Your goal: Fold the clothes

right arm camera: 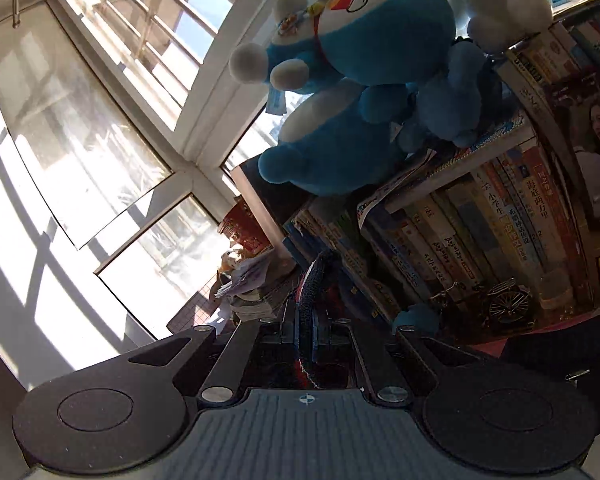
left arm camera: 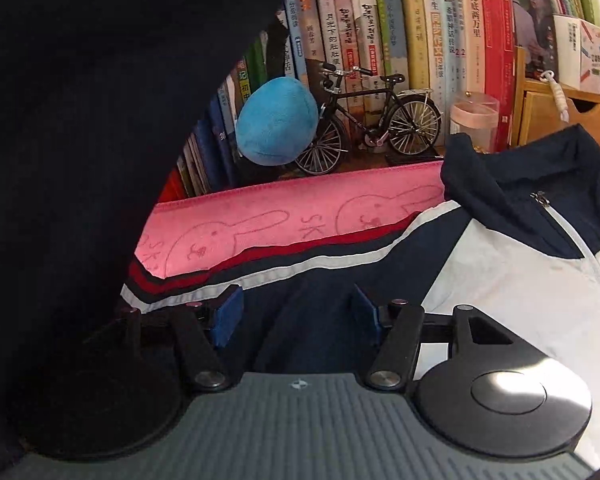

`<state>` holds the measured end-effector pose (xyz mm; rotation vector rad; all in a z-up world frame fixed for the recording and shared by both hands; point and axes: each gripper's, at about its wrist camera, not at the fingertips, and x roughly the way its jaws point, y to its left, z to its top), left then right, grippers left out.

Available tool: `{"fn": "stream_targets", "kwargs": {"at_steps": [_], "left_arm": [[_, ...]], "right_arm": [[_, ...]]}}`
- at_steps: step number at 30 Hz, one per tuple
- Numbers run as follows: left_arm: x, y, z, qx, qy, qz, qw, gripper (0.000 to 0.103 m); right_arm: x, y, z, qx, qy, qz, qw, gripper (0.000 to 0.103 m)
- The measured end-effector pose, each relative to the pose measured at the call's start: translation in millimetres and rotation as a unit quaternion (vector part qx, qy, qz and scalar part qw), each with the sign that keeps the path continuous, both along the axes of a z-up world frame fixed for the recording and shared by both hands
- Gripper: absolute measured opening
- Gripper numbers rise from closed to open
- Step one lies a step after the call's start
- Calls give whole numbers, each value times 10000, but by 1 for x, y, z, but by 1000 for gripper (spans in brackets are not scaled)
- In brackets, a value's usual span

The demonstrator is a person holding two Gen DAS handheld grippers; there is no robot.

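The left gripper (left arm camera: 296, 312) is being held tilted downward, jaws parted and empty, just above the jacket (left arm camera: 480, 280) spread over the pink towel (left arm camera: 284, 224); the right gripper (right arm camera: 310, 328) is being held near level, clamped on a dark fold of the jacket; books (left arm camera: 420, 40) are bordering the towel's far edge.

Sunlit window (right arm camera: 100, 128) beside crowded bookshelf (right arm camera: 500, 220)

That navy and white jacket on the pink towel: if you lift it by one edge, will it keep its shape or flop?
Probably flop: the jacket lies creased and draped flat, and a dark fold hangs limp at the left. It looks thin, so likely light. The zipper may add slight stiffness down the front.
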<state>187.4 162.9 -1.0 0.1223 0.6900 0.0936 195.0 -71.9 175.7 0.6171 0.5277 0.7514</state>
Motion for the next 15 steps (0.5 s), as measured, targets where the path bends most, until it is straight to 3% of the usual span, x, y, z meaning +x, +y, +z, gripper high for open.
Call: {"fn": "stream_targets", "kwargs": {"at_steps": [6, 11, 15], "left_arm": [[-3, -20, -3, 568, -110, 132, 9982, 60], [-9, -27, -4, 885, -140, 92, 9959, 60], [-12, -31, -5, 1051, -154, 113, 9943, 61]], "right_arm": [[3, -56, -9, -17, 54, -732, 9973, 8], [-14, -91, -9, -310, -165, -1219, 9919, 8], [-31, -120, -28, -353, 67, -1448, 9888, 8]]}}
